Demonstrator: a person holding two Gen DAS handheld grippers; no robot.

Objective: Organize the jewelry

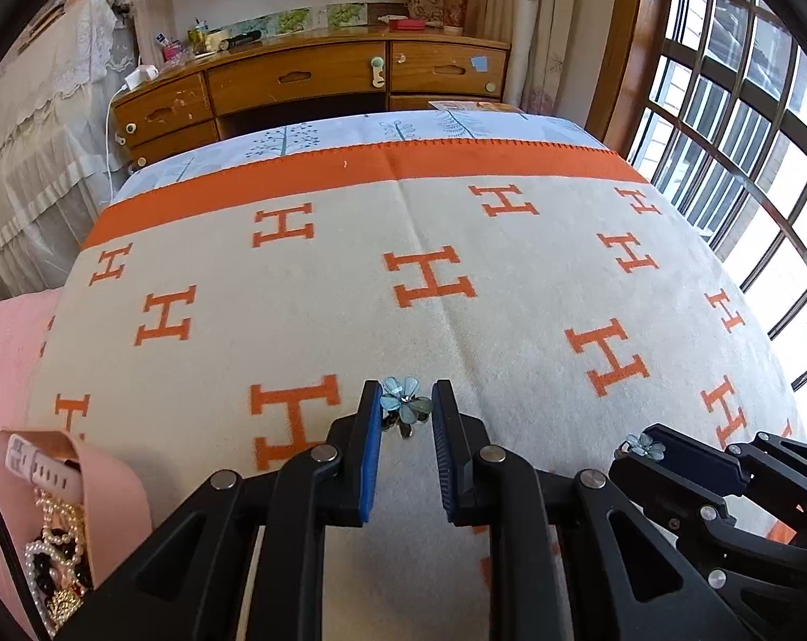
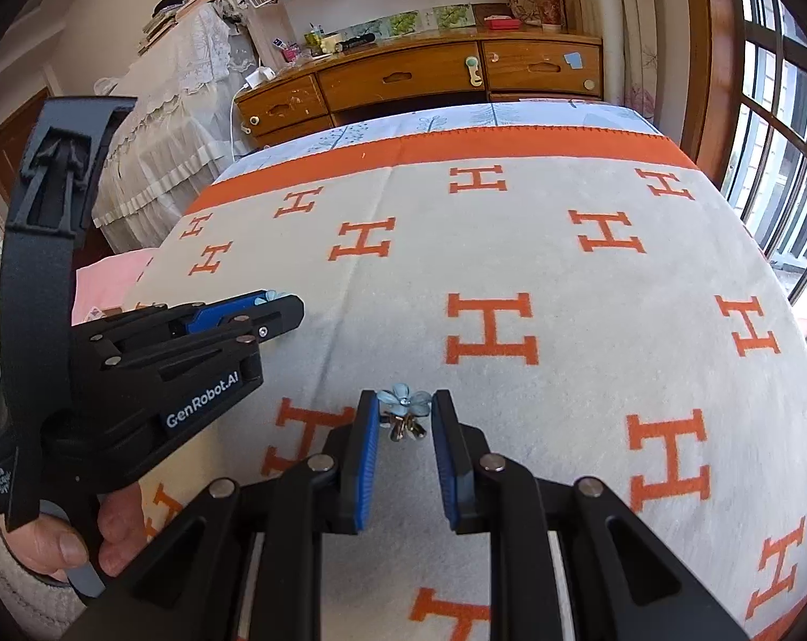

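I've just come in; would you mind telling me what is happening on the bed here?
A person is sorting jewelry with a handheld gripper in each hand, over an orange-and-cream blanket. The left gripper has a blue flower earring between its fingertips, and the right gripper is closed on a matching blue flower earring. A pink jewelry box with pearl pieces sits open at the left edge of the left wrist view.

Glossy blue flower earring — matt woven blanket, varnished wooden desk.
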